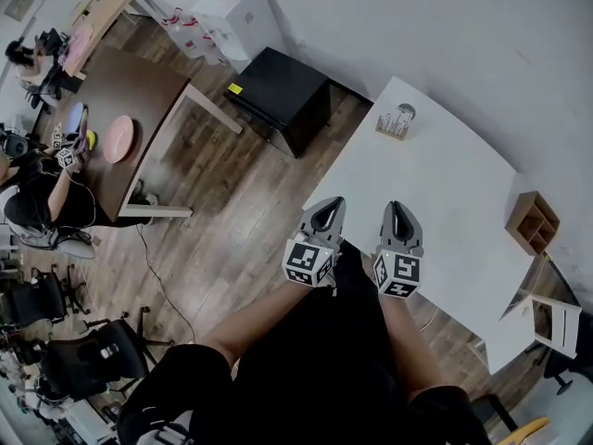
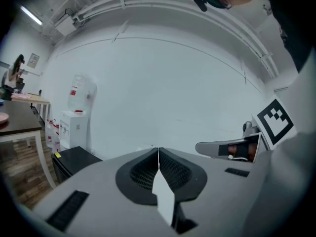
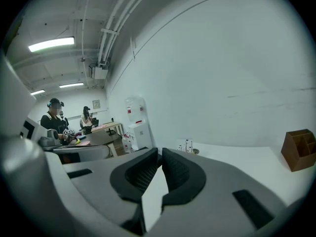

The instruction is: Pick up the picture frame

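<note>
You hold the left gripper (image 1: 327, 207) and the right gripper (image 1: 399, 209) side by side over the near edge of the white table (image 1: 445, 193). Both pairs of jaws are closed together with nothing between them. A white frame (image 1: 559, 325) stands at the table's right end, well apart from both grippers. You cannot tell whether it rests on the table.

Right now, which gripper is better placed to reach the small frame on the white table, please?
Probably the right gripper: it hangs over the white table, and its view shows the small frame ahead. The left gripper sits at the table's edge, facing the wall.
</note>
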Tool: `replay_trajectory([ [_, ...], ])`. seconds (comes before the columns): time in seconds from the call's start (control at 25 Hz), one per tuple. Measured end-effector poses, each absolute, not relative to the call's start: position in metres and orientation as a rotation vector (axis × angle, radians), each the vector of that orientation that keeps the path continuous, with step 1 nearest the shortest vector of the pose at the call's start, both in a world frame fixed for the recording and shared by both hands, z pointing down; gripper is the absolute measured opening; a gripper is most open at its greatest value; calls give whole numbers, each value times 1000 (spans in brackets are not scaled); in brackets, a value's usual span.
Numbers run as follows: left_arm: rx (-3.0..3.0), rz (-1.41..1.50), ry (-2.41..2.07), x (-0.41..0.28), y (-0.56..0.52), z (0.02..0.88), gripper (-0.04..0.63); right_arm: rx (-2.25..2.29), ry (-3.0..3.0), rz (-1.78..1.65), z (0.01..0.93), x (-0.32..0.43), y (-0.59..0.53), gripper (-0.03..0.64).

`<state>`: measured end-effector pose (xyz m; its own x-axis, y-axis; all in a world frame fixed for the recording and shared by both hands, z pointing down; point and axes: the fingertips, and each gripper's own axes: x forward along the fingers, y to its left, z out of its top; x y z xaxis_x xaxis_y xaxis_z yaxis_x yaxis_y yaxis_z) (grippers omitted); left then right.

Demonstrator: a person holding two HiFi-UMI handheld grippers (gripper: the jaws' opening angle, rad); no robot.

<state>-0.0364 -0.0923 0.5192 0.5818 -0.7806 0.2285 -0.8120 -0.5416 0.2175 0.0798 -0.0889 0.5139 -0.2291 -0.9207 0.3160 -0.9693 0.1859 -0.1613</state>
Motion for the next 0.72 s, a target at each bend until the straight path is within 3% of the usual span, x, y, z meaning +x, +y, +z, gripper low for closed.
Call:
replay_trajectory([
  [0.72,2473,289,-1220,4,-232,588,17,1793,-2185,609,588,132,-227,37],
])
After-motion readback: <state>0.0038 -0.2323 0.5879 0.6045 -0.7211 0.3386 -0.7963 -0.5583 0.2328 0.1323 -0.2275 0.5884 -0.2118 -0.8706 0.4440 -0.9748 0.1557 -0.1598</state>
